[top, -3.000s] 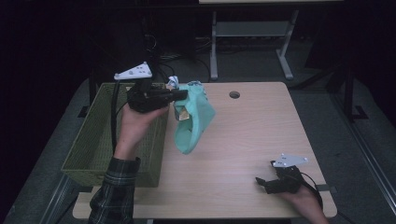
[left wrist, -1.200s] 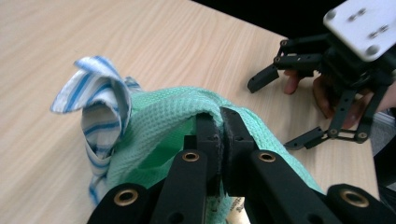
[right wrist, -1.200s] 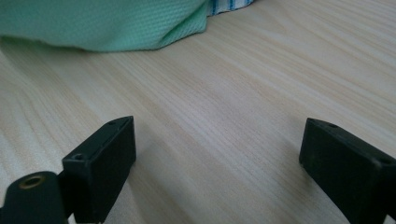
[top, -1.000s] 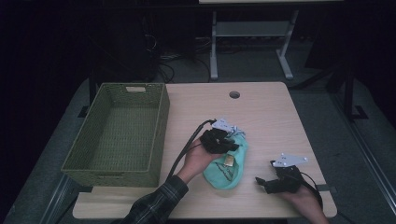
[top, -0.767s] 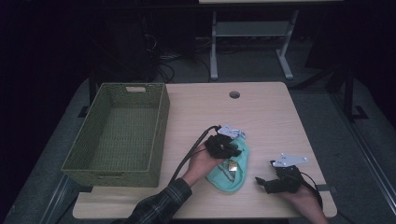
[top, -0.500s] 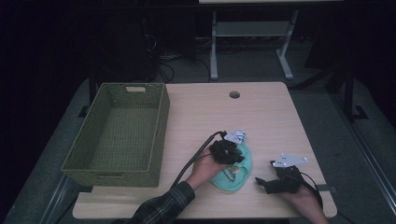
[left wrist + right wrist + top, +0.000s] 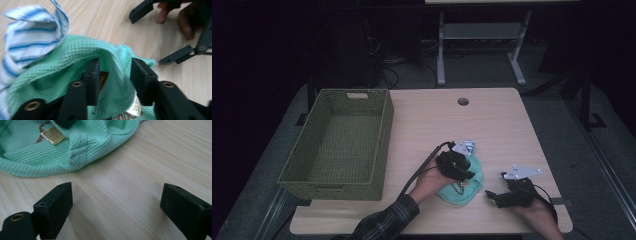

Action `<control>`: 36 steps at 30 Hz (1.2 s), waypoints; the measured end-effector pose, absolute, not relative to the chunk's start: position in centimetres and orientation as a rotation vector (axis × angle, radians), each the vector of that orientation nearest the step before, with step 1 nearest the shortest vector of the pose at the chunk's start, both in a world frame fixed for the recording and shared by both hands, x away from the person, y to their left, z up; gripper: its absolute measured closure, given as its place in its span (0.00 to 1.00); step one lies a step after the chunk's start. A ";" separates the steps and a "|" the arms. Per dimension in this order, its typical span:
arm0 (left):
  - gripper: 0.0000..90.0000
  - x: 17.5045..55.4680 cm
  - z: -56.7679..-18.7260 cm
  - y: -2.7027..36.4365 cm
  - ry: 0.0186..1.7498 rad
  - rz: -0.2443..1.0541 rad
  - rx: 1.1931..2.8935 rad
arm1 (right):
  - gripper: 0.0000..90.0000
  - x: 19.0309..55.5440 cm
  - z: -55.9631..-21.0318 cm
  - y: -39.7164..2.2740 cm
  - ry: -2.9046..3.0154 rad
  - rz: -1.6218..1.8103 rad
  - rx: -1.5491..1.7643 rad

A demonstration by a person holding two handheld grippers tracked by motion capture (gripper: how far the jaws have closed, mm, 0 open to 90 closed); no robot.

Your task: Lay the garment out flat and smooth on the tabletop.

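Now the green cloth (image 7: 460,186) sits down on the worktop (image 7: 492,125), well right of the basket (image 7: 339,145), left tool (image 7: 113,73) just opened around its fold, right tool (image 7: 116,206) open beside it.

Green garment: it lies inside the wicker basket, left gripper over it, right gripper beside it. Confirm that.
Wrong on one count: the green garment lies on the table, not in the wicker basket, as the high view shows. The left gripper is over it, the right gripper beside it.
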State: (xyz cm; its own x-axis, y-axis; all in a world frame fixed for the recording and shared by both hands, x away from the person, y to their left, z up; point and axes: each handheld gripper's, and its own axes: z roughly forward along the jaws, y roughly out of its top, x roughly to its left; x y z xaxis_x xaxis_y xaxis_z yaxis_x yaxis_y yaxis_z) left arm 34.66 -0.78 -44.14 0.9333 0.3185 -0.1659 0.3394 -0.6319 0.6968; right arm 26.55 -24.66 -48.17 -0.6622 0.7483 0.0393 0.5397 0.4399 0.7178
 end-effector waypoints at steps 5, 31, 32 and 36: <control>0.49 34.5 -43.2 0.5 0.471 -0.019 2.274 | 0.11 26.5 -48.2 -24.6 2.411 1.048 1.112; 0.97 31.1 -44.3 8.0 0.580 0.013 2.340 | 0.11 26.5 -48.2 -24.6 2.412 1.047 1.111; 0.99 31.0 -44.8 7.7 0.589 0.015 2.353 | 0.11 26.5 -48.2 -24.6 2.412 1.047 1.111; 0.99 31.1 -45.4 7.3 0.583 0.034 2.399 | 0.10 26.6 -48.2 -24.6 2.410 1.040 1.118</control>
